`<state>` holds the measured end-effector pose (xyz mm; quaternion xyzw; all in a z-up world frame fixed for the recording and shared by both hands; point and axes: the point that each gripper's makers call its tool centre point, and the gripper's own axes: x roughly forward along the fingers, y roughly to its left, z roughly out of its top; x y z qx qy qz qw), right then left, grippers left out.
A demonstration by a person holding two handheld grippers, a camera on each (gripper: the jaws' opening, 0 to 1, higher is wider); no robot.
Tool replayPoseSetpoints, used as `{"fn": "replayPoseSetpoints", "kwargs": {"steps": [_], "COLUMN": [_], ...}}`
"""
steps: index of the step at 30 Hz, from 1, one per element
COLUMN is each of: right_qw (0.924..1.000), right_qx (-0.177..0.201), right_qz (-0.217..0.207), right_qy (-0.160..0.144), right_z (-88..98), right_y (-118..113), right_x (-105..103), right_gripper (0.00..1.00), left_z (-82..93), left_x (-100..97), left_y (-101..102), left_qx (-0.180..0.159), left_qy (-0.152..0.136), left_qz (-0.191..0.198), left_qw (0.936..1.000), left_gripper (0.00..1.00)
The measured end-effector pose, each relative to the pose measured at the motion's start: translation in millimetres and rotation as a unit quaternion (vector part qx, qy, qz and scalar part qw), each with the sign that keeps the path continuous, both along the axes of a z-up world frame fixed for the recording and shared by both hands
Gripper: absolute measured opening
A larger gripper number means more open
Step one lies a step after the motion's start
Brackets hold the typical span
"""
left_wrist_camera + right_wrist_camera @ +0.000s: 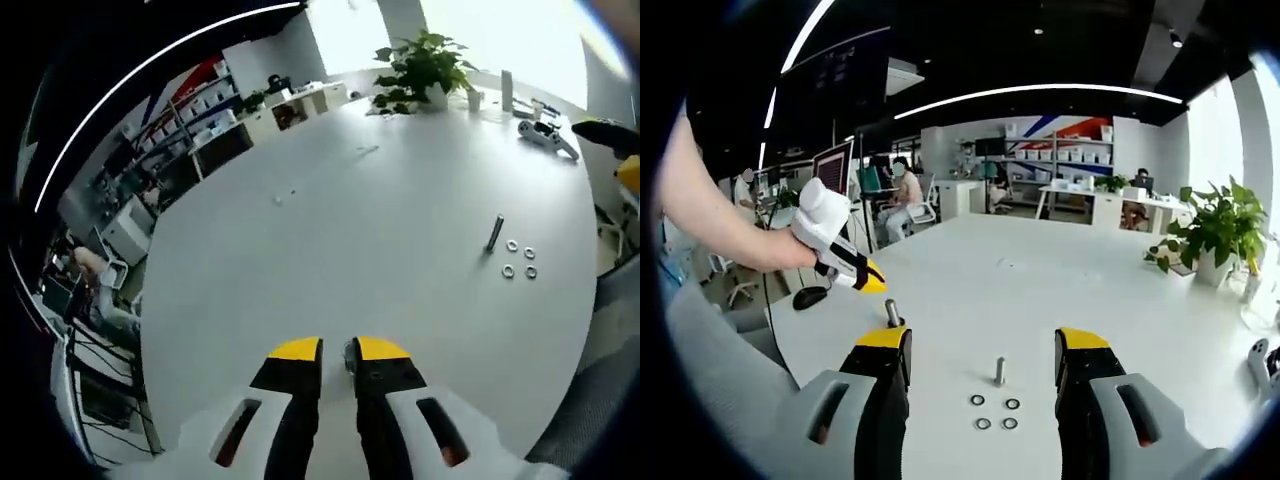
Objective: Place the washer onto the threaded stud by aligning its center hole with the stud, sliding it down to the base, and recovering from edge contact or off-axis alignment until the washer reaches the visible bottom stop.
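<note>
white desk, broad, rounded edge. on it: upright threaded stud with four washers flat just beside its base in a loose square. potted plant at far edge. dark mouse near the left rim.

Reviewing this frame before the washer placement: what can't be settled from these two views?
- Left gripper: jaws nearly closed on something small and grey in the left gripper view; too small to identify. In the right gripper view it carries a small cylinder, blurred.
- Threaded stud: threads and bottom stop too small to see.
- Washers: four lie near the stud; hole sizes unreadable.
- Right gripper: jaws wide apart, bodies cut off by the bottom edge.
</note>
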<state>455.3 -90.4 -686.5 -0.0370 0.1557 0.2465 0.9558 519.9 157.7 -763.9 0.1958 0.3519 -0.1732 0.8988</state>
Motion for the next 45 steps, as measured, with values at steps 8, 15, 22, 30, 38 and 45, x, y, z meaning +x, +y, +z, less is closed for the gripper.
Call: {"fn": "replayPoseSetpoints", "kwargs": {"steps": [8, 15, 22, 30, 38, 45], "right_qw": [1.0000, 0.9999, 0.9997, 0.9996, 0.9996, 0.9996], "right_qx": [-0.001, -0.004, -0.011, -0.014, -0.016, -0.018], "right_qz": [0.003, 0.012, 0.023, 0.024, 0.022, 0.023], "right_qy": [0.001, 0.003, 0.004, 0.005, 0.005, 0.004], "right_z": [-1.1, -2.5, -4.3, -5.5, -6.4, -7.2], "right_y": [2, 7, 12, 11, 10, 11], "right_x": [0, -2, -5, -5, -6, -6], "right_gripper": [0.60, 0.60, 0.60, 0.60, 0.60, 0.60], "left_z": [19.8, 26.4, 32.4, 42.8, 55.3, 67.9], "left_x": [0.3, -3.5, -8.1, -6.6, -17.0, -34.0], "left_y": [-13, -19, -18, -8, -7, -16], "left_qx": [-0.050, -0.070, -0.097, -0.123, -0.152, -0.161], "left_qy": [-0.028, -0.043, -0.062, -0.087, -0.116, -0.140], "left_qz": [0.019, 0.020, 0.032, 0.049, 0.058, 0.053], "left_qw": [0.9982, 0.9964, 0.9929, 0.9873, 0.9798, 0.9756], "left_gripper": [0.14, 0.14, 0.14, 0.16, 0.18, 0.18]}}
